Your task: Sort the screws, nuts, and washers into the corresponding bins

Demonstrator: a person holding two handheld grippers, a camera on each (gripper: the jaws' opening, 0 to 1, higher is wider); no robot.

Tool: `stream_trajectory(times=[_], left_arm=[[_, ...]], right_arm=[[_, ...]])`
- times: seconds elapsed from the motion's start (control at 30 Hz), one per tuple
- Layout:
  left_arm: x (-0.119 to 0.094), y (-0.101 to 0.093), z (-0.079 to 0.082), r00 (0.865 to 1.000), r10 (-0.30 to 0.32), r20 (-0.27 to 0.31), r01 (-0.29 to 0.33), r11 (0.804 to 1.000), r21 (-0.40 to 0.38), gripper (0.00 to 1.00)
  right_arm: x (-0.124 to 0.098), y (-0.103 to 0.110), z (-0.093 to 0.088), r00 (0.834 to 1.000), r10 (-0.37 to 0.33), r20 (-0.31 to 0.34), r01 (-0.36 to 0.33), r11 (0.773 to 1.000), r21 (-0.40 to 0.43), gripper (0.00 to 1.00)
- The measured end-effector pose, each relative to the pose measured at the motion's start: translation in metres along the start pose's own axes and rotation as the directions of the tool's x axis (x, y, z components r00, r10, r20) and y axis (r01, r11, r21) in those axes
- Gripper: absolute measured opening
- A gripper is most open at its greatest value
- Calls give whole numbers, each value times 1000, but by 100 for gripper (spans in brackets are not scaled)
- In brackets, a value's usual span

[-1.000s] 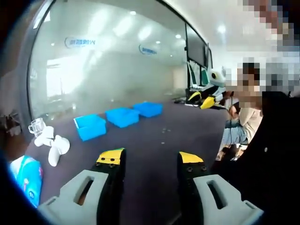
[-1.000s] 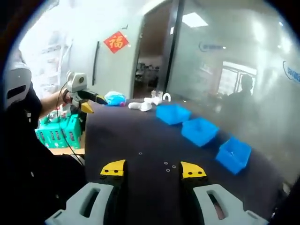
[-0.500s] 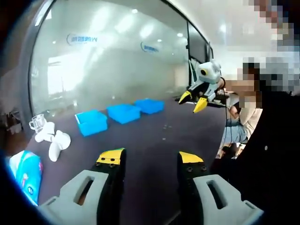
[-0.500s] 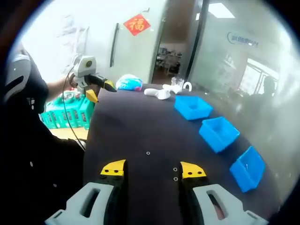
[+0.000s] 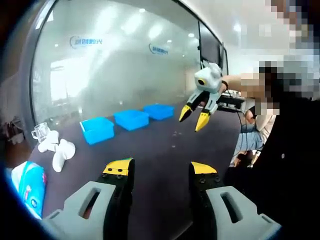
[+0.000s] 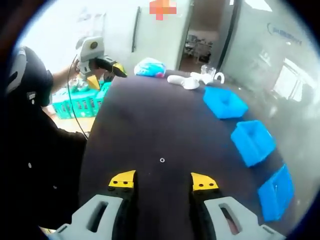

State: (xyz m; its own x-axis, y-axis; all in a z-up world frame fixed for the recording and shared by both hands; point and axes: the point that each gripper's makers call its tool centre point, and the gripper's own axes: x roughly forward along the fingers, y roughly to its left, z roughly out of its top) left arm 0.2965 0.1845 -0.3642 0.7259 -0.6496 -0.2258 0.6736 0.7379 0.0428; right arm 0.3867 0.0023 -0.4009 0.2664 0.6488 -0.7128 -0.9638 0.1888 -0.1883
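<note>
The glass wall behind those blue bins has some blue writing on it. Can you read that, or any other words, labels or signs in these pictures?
Blue logos on the frosted glass wall: too blurred to read.
Blue lettering on the glass in the right gripper view: too blurred to read.
Red sign on the far wall: patched over, unreadable.
Print on the blue packet: too small to read.
No text shows on the blue bins.

- In the left gripper view we are looking low across the dark table (image 5: 160, 150) toward three blue bins (image 5: 131, 119) by the glass wall.
- In the right gripper view we are looking down on that table (image 6: 150, 125) from nearer, bins (image 6: 252, 141) at right.
- Both views are sharing table and bins.
</note>
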Motion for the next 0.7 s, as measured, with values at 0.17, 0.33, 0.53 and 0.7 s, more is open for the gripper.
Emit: stream_trajectory(times=[0.17,0.33,0.53,0.7], left_arm=[[-1,-2,-3,1000,-3,-10,3,1000,-1,42],[-1,-2,-4,1000,-3,-13,3,1000,-4,42],[-3,-3,-5,1000,-4,-20,4,1000,-2,42],[-4,-3,-4,1000,-3,-25,3,1000,1,42]], right_arm=[[17,3,1,997,50,-57,-52,998,-32,35],[29,5,5,991,89,-96,-95,994,-57,34],[43,9,5,979,125,-162,-138,987,-77,27],[51,9,2,970,144,-198,-162,984,-79,27]])
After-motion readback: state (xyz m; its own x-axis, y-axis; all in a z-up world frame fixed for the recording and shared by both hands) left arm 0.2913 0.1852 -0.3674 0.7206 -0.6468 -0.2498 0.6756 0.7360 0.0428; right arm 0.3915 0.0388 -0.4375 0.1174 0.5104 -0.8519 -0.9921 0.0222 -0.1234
